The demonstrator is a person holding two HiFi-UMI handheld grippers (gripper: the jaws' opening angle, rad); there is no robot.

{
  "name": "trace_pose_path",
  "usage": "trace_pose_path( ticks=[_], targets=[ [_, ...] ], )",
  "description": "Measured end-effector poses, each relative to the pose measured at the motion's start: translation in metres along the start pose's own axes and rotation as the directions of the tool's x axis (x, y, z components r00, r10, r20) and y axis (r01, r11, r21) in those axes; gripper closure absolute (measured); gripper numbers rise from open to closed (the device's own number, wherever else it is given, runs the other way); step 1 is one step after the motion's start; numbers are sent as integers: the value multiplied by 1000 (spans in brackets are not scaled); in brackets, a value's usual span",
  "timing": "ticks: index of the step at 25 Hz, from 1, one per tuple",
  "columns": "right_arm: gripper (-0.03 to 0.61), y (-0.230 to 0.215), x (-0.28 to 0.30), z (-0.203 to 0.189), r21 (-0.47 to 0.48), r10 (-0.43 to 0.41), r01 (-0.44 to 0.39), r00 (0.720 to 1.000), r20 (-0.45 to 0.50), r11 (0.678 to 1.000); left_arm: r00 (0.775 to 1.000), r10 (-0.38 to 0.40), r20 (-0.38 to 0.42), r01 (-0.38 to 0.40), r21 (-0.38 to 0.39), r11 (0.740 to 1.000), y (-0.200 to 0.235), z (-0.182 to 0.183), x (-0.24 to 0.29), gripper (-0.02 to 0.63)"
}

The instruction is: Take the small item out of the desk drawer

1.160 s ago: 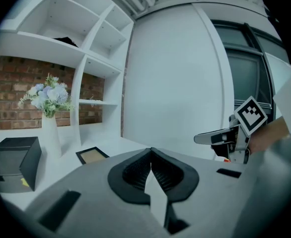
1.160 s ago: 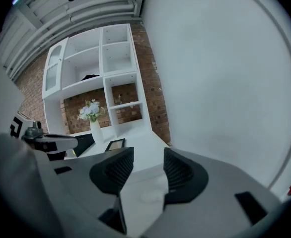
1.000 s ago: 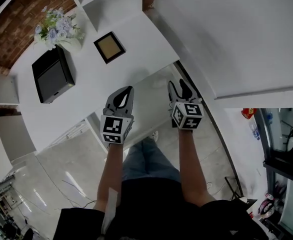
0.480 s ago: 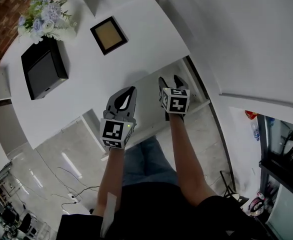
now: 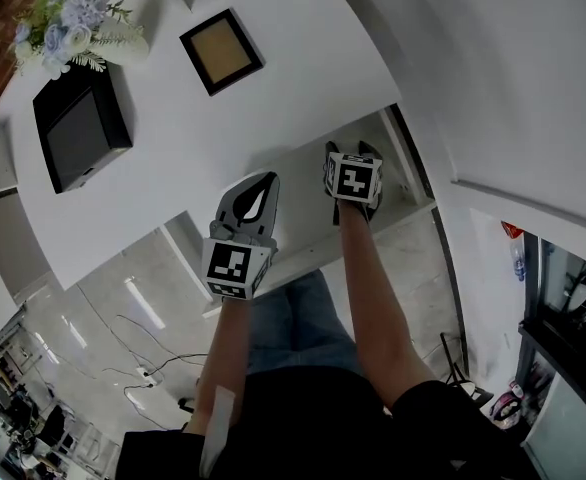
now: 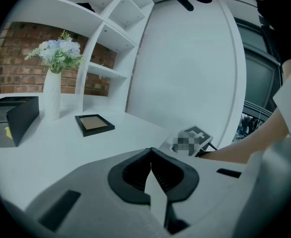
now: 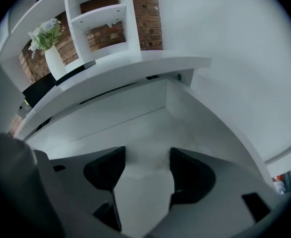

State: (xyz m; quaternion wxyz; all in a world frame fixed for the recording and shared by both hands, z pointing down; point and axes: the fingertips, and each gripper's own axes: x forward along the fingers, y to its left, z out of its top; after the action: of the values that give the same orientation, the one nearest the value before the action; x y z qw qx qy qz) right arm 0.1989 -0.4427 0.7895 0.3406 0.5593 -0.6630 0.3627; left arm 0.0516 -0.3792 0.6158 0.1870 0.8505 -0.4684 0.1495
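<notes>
Beside the white desk (image 5: 223, 138), the right gripper (image 5: 351, 153) has sunk below the desktop edge, its jaws just spread wide and empty, and the left gripper (image 5: 269, 178) waits pinched together above it, likely approaching the drawer; the small item shows nowhere.

- From my screen the desk (image 5: 223, 138) is plain white, with no pattern.
- I see the drawer (image 5: 303, 218) as the same white, slightly greyer inside.
- The frame (image 5: 221, 50) is black around a tan centre.
- The box (image 5: 78, 138) is black with a dull grey face.
- The flowers (image 5: 68, 13) are lilac and white among green leaves.
- The vase (image 6: 51, 95) is white.
- The wall (image 7: 148, 14) is red-brown brick with pale mortar lines.
- The shelves (image 6: 106, 33) are white.
- The left gripper (image 6: 151, 152) is light grey with black pads.
- Its cube (image 5: 235, 265) is white with black square markers.
- I make out blue jeans (image 5: 293, 328) and a black top (image 5: 303, 428).
- The floor (image 5: 103, 298) is pale glossy grey.
</notes>
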Motion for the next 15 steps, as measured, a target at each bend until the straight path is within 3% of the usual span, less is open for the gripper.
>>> trace_pose_path(
  ticks=[8, 15],
  targets=[
    [327, 0, -8, 2, 35, 10, -11, 1000, 27, 999, 1000, 2, 5, -2, 3, 1000, 0, 0, -8, 604],
    [328, -5, -57, 26, 71, 8, -19, 989, 151, 997, 999, -1, 47, 0, 26, 1000, -6, 18, -19, 604]
  ],
)
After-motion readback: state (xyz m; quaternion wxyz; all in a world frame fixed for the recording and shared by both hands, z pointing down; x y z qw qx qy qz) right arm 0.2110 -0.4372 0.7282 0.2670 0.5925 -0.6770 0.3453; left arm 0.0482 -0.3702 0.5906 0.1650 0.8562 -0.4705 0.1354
